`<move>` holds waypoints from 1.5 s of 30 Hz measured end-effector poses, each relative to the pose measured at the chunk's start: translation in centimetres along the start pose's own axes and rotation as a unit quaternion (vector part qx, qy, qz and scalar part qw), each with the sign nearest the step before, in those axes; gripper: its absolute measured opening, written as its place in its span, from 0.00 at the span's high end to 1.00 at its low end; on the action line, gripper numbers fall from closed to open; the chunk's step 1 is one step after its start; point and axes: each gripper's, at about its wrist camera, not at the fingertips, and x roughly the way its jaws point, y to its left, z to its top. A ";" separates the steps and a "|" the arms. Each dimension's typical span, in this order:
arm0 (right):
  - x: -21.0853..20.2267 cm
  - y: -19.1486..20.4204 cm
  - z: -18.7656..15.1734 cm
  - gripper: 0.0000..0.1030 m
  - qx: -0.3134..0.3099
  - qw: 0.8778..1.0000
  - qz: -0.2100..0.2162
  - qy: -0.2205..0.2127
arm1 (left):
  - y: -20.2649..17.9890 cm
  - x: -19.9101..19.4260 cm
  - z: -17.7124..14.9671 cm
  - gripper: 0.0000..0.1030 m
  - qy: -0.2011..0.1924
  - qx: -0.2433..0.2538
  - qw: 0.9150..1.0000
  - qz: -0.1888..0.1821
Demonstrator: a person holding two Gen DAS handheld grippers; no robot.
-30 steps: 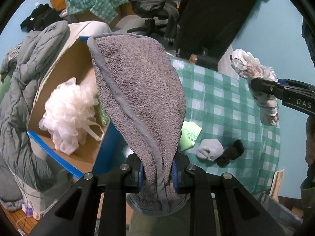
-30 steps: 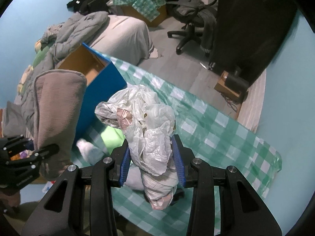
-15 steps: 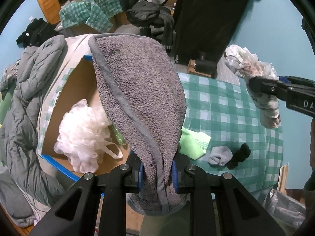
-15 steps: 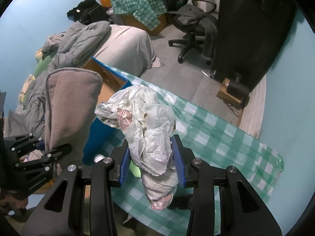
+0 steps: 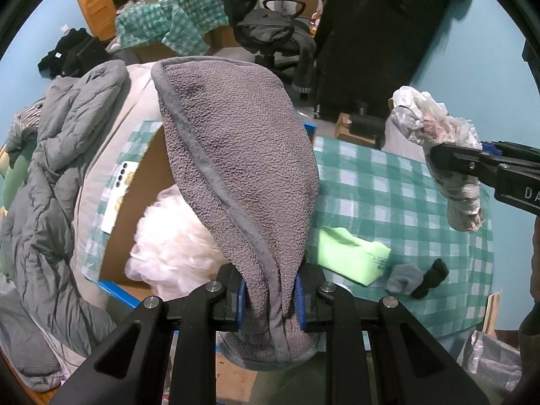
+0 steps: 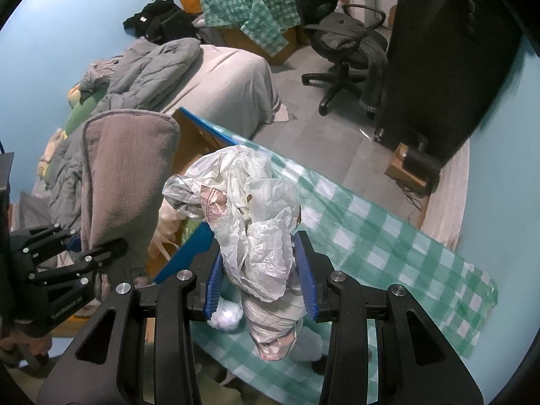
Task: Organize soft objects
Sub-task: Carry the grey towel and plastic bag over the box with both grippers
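Left gripper point(image 5: 268, 298) clenched on grey towel point(image 5: 236, 168); right gripper point(image 6: 261, 285) clamped round crumpled plastic bag point(image 6: 249, 209). Both loads carried up and across since a second ago, now above open cardboard box point(image 5: 148, 182). Ready for dropping in.

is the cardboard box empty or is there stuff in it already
Not empty: a white mesh pouf already lies inside the open cardboard box.
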 end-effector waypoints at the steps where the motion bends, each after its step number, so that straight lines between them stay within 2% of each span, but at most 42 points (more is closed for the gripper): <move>1: 0.1 0.3 0.3 0.63 -0.001 1.000 0.000 -0.001 | 0.3 0.0 0.0 0.79 0.000 -0.001 1.000 0.001; 10: 1.9 3.2 2.4 0.63 -0.007 1.000 0.008 -0.002 | 3.9 0.5 1.0 0.79 -0.006 -0.002 1.000 0.009; 20: 4.4 6.2 4.9 0.63 -0.014 1.000 0.008 0.001 | 6.5 2.5 2.4 0.79 -0.002 0.022 1.000 0.018; 27: 7.0 7.4 6.6 0.63 -0.012 1.000 0.015 0.009 | 7.5 4.6 3.5 0.79 0.007 0.046 0.999 0.020; 45: 13.6 8.3 8.8 0.63 0.000 0.998 0.014 0.058 | 8.4 8.7 5.5 0.77 0.036 0.063 0.997 0.009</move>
